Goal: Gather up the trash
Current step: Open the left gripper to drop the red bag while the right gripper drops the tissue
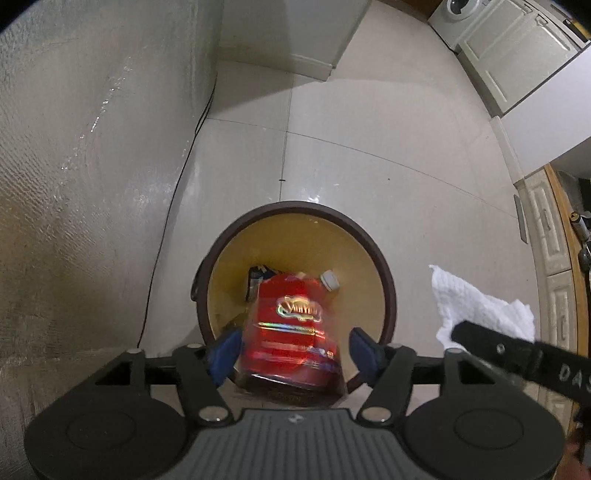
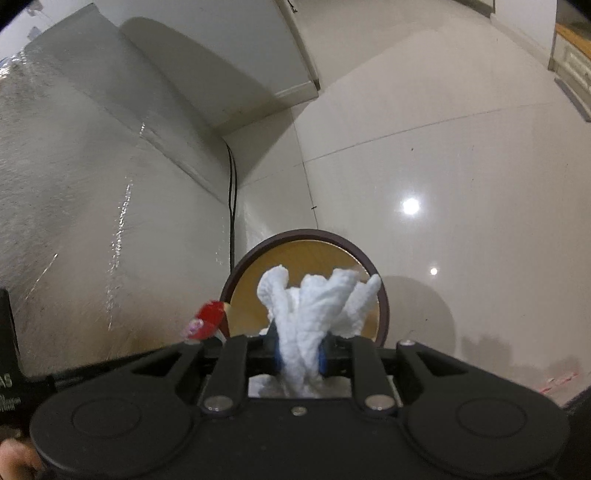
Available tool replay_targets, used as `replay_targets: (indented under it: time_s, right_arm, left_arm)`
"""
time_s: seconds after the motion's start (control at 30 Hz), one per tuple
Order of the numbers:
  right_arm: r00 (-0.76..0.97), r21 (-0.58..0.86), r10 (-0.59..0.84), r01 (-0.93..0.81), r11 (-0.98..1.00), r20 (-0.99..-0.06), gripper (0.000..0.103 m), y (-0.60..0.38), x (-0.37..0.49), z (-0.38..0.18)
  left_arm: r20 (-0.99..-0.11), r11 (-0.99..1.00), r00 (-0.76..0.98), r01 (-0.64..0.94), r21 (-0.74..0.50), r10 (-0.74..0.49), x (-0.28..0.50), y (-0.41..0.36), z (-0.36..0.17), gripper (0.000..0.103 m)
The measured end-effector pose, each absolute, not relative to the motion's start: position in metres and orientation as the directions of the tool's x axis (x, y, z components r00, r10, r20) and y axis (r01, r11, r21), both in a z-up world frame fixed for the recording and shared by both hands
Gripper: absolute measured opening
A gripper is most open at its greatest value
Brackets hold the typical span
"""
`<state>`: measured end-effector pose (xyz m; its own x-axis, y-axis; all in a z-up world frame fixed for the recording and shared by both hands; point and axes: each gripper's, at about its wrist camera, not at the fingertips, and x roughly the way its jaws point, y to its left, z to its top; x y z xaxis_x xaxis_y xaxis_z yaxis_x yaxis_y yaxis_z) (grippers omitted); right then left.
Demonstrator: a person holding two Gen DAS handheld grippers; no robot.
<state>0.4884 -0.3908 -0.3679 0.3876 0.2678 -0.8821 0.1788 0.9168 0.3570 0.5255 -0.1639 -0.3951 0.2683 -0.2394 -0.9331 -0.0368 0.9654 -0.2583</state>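
A round bin with a dark brown rim (image 1: 388, 273) and yellow inside stands on the floor below both grippers; it also shows in the right wrist view (image 2: 384, 295). My left gripper (image 1: 293, 347) is open above it. A blurred red snack packet (image 1: 291, 325) is between its blue pads, apart from both, over the bin's mouth. The packet's corner shows in the right wrist view (image 2: 208, 319). Other trash and a white cap (image 1: 330, 279) lie in the bin. My right gripper (image 2: 300, 356) is shut on a crumpled white paper towel (image 2: 314, 302), seen also in the left wrist view (image 1: 476, 306).
A silver foil-covered wall (image 1: 74, 184) is on the left with a black cable (image 1: 177, 206) running down it. White cabinets (image 1: 517, 55) and a washing machine (image 1: 458, 14) stand at the far right. Glossy pale floor tiles (image 2: 443, 147) surround the bin.
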Motion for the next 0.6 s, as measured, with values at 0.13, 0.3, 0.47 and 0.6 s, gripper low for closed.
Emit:
replay_targets:
  time_s: [0.13,0.3,0.47,0.6]
  right_arm:
    - [0.372,0.372,0.285,0.186,0.91,-0.883,0.022,-0.386,0.5,-0.383]
    - [0.378,0.373,0.282,0.193,0.908,-0.882,0.053,-0.377,0.512,-0.395]
    - [0.322,0.334,0.266,0.176,0.926,-0.908,0.075,-0.371,0.504,-0.406]
    - [0.298,0.31,0.245,0.191,0.931,-0.922,0.075,-0.376,0.496,-0.411]
  left_arm:
    - [-0.932,0.966,0.272,-0.024,-0.256,-0.241,0.527,-0.156,-0.398,0.08]
    - [-0.941,0.975,0.264,-0.01,-0.221,-0.211,0.525,-0.15,-0.4,0.082]
    - [-0.954,0.986,0.253,0.002,-0.169,-0.164,0.519,-0.149,-0.402,0.083]
    - [-0.957,0.99,0.253,0.025,-0.141,-0.142,0.512,-0.15,-0.399,0.086]
